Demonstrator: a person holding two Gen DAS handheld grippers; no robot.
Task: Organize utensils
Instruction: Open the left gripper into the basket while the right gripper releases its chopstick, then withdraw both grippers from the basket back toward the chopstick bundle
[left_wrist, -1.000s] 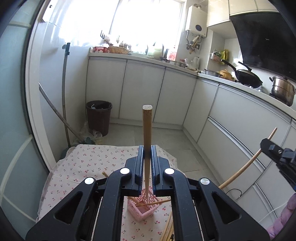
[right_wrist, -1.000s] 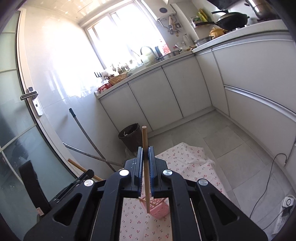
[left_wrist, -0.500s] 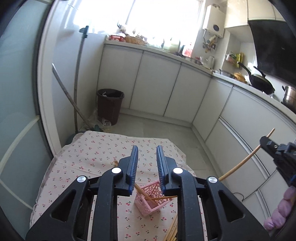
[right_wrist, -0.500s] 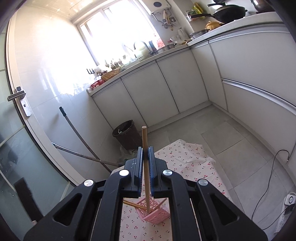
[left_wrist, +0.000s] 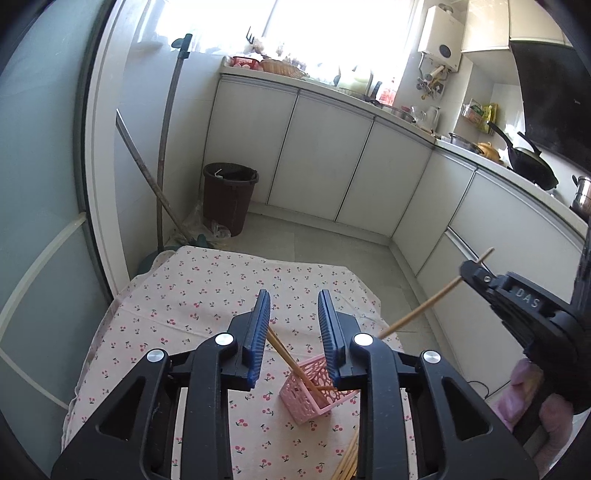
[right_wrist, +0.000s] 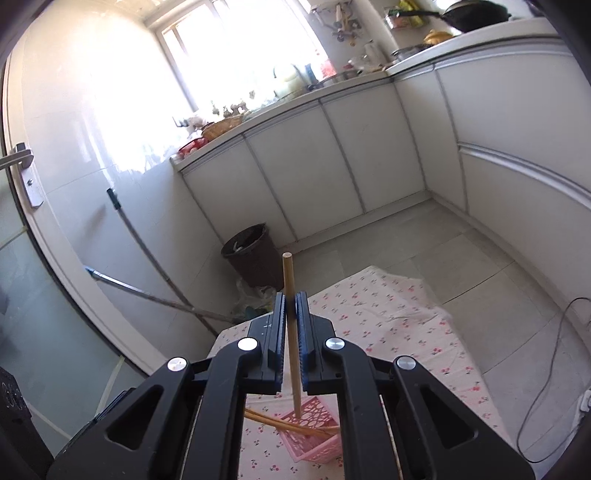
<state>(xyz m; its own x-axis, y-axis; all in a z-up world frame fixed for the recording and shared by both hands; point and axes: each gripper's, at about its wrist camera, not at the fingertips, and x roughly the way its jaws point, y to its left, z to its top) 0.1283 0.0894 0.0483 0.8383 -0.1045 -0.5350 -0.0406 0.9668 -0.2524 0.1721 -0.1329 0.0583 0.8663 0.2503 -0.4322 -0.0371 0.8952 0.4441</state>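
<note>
A pink perforated basket (left_wrist: 318, 392) stands on a cherry-print cloth (left_wrist: 207, 295). Chopsticks (left_wrist: 286, 355) lean inside it. My left gripper (left_wrist: 294, 308) is open and empty, above and behind the basket. My right gripper (right_wrist: 291, 308) is shut on a single wooden chopstick (right_wrist: 290, 317), held nearly upright with its lower tip over the basket (right_wrist: 314, 435). In the left wrist view the right gripper (left_wrist: 471, 272) shows at the right with the chopstick (left_wrist: 424, 306) slanting down toward the basket. More loose chopsticks (left_wrist: 347, 461) lie on the cloth near the bottom edge.
A brown bin (left_wrist: 229, 197) and leaning mop handles (left_wrist: 162, 162) stand beyond the table's far left. White cabinets (left_wrist: 332, 162) run along the back and right. A cable (right_wrist: 546, 369) lies on the tiled floor to the right.
My left gripper opened and let go of its chopstick, which now leans in the basket. The left gripper rose and tilted. My right gripper kept its chopstick and moved over the basket.
</note>
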